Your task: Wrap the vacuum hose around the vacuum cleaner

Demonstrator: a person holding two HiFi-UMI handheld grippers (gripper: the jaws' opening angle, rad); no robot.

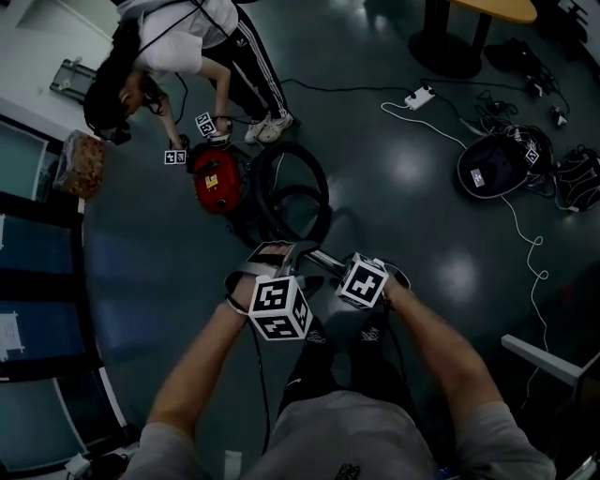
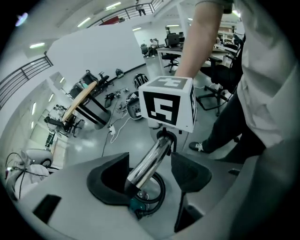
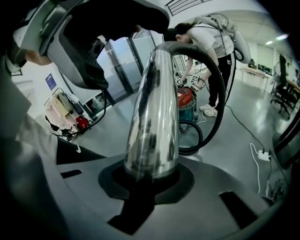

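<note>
Okay, your right gripper (image 3: 150, 180) is clamped around the tube (image 3: 152, 108), and it looks like a solid grip. Your left gripper (image 2: 152, 176) has its jaws apart with the tube running between them, leaning on one pad while the other pad is clear of it, so the left only cradles. The hose (image 3: 217, 119) arcs off the tube's far end and runs to the vacuum (image 1: 216, 180). The vacuum sits on the floor (image 1: 441, 234) ahead of you, well apart from your grippers, with black hose loops lying just beside it. My read is that wrapping is barely under way and you're bringing the rigid end over. To do it well, close the left on the tube before you swing it and carry it low toward the vacuum. Then lay the slack round the body in even turns, no kinks, snug to the shell. Watch the other person (image 1: 178, 37) bent over the vacuum with hands right at it; don't sweep the tube into them. The floor is smooth, dark and glossy with glare spots, so the vacuum will likely slide if you tug the hose. The room is an open workspace. A power strip (image 1: 418, 97) and a white cable (image 1: 534, 272) trail to your right, black gear (image 1: 492, 167) sits further out, and a table (image 1: 492, 9) is at the top edge. Stay off those cables as you step.
</note>
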